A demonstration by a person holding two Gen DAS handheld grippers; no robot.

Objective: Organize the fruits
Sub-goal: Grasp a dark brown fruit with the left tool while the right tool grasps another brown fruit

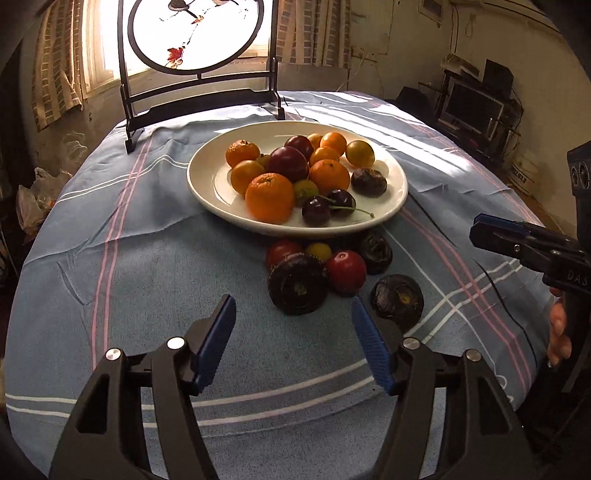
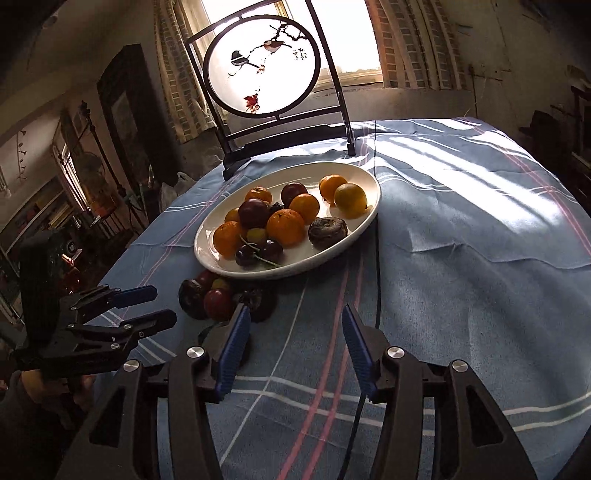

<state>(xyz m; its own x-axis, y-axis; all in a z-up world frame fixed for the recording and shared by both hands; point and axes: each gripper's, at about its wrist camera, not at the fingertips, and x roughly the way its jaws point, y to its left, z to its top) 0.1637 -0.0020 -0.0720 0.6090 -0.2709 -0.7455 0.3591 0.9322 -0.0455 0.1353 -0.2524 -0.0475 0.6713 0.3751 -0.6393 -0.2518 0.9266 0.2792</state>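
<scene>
A white plate (image 1: 207, 192) (image 2: 364, 184) holds several oranges, dark plums, cherries and one dark brown fruit. In front of it on the cloth lies a loose cluster: a large dark brown fruit (image 1: 297, 284) (image 2: 191, 299), a red plum (image 1: 346, 271) (image 2: 218, 303), a small yellow fruit (image 1: 318, 251) and two more dark brown fruits (image 1: 398, 301) (image 1: 376, 251). My left gripper (image 1: 293, 314) (image 2: 164, 306) is open just short of the large dark fruit, nothing between its fingers. My right gripper (image 2: 291, 325) (image 1: 480, 230) is open over bare cloth, right of the cluster.
A dark wooden stand with a round painted screen (image 1: 195, 33) (image 2: 262, 66) rises behind the plate by the window. The round table wears a blue striped cloth (image 1: 147, 277) (image 2: 461, 240). A person's hand (image 1: 559, 325) grips the right tool. Cluttered shelves stand around the room.
</scene>
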